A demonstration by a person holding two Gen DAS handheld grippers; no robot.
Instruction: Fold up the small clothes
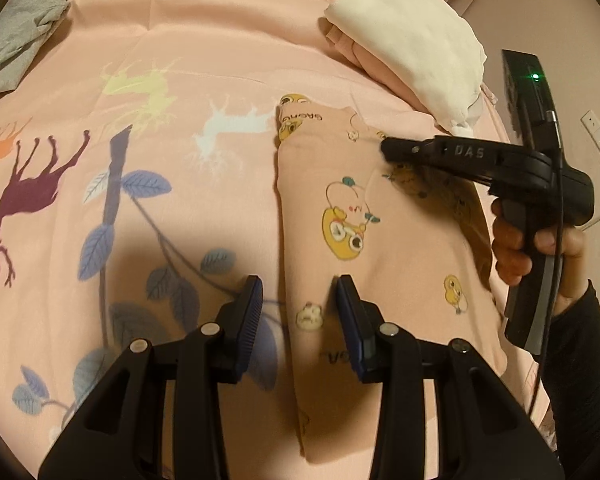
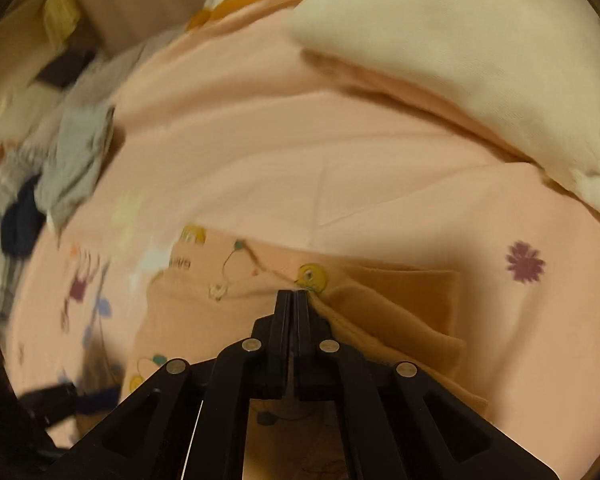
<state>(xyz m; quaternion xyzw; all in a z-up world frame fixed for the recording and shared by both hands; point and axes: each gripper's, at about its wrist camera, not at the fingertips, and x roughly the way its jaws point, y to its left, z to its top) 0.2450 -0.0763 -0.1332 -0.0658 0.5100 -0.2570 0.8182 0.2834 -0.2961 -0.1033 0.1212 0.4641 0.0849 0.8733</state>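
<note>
Pink printed garment flat on pink bedsheet, centre-right, already folded into long strip. R gripper pinched shut on its cloth edge, far-right side. L gripper wide apart, hovering over near-left edge, holding nothing. Next, prob: L pins near end, R carries edge over w/o dragging; keep edges aligned. White folded stack far right, grey clothes far left.

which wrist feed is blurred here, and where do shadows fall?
Left wrist view: mostly sharp; the open left gripper casts a dark shadow on the bedsheet, and its own fingers are slightly soft. Right wrist view: motion-smeared, worst at the left edge over the grey garment; the right gripper, shut on the printed pink garment, stays sharper.
</note>
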